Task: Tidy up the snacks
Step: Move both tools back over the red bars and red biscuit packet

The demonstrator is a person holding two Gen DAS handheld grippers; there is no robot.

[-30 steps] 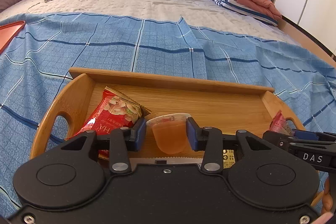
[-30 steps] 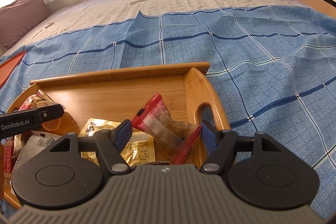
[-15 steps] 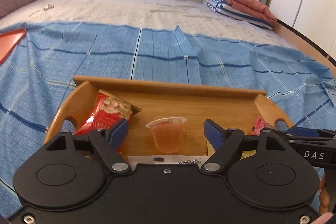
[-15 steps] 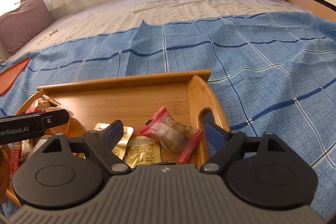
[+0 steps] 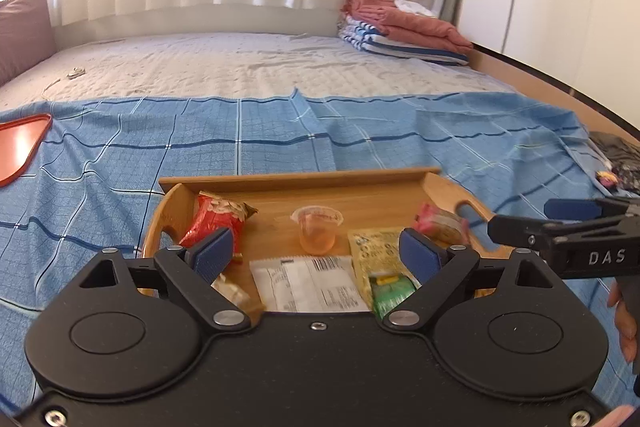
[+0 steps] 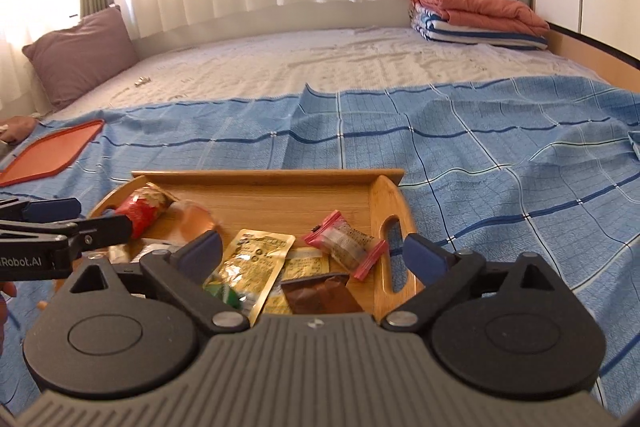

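A wooden tray (image 5: 304, 181) (image 6: 264, 175) with cut-out handles lies on the blue checked bedspread. In it stand an orange jelly cup (image 5: 317, 229), a red nut packet (image 5: 214, 219), a white wrapper (image 5: 308, 283), a gold pouch (image 6: 256, 259), a red-ended clear snack bag (image 6: 346, 243) and a brown packet (image 6: 316, 293). My left gripper (image 5: 318, 255) hangs above and short of the tray, jaws opening wide, nothing between the pads. My right gripper (image 6: 316, 251) is likewise drawn back over the tray's right half, jaws opening, holding nothing.
An orange-red tray (image 6: 52, 153) (image 5: 20, 143) lies at the far left on the bedspread. Folded blankets (image 6: 476, 15) are stacked at the bed's far right corner, a mauve pillow (image 6: 80, 57) at the far left. The bed's wooden edge (image 5: 560, 99) runs along the right.
Both grippers opened and pulled back and upward from the tray. The left let go of the jelly cup, the right of the red-ended snack bag; both snacks stay in the tray.
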